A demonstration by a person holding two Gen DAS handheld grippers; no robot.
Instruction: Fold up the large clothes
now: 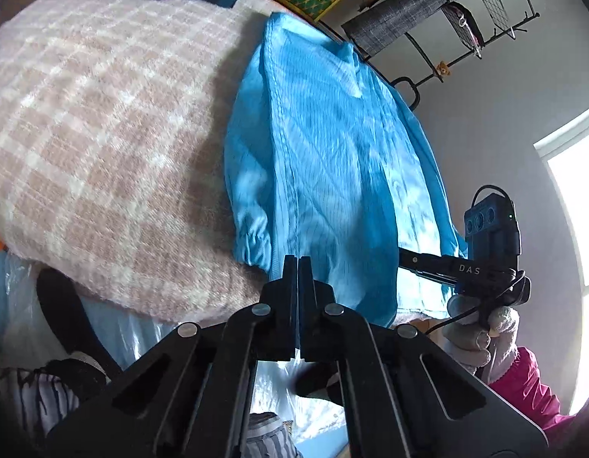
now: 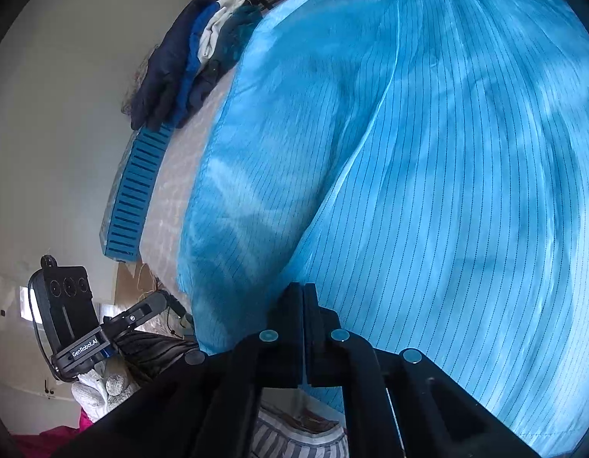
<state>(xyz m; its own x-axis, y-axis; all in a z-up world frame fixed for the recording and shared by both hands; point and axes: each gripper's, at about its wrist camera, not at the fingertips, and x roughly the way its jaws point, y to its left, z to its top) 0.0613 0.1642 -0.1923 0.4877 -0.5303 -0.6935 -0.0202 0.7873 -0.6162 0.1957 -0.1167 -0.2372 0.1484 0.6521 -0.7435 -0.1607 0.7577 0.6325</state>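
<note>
A big blue garment [image 1: 325, 175] lies spread on a bed with a pink and white checked blanket [image 1: 96, 133]. It has thin dark stripes and a gathered cuff [image 1: 252, 244] on one sleeve.

The left claw [image 1: 297, 263] has its two fingers pressed together, right at the near hem of the blue garment. They seem to pinch the hem, but the cloth between them is hard to see, so I cannot be sure. The cuff is just to the left of this claw, and the checked blanket stretches far off to its left.

The right claw [image 2: 303, 290] also has its fingers pressed together at the near edge of the garment. The blue cloth fills almost everything in front of it and to its right. Here too I cannot tell if cloth is really caught. In the left view, the right claw's tip sits against the right side of the hem.

A pile of dark clothes [image 2: 187, 57] sits far ahead, at the far end of the bed.

I think this is the start of a fold, with both claws at the bottom hem. Next, both claws likely need to lift the hem together and carry it forward toward the collar, keeping the cloth flat and even.
</note>
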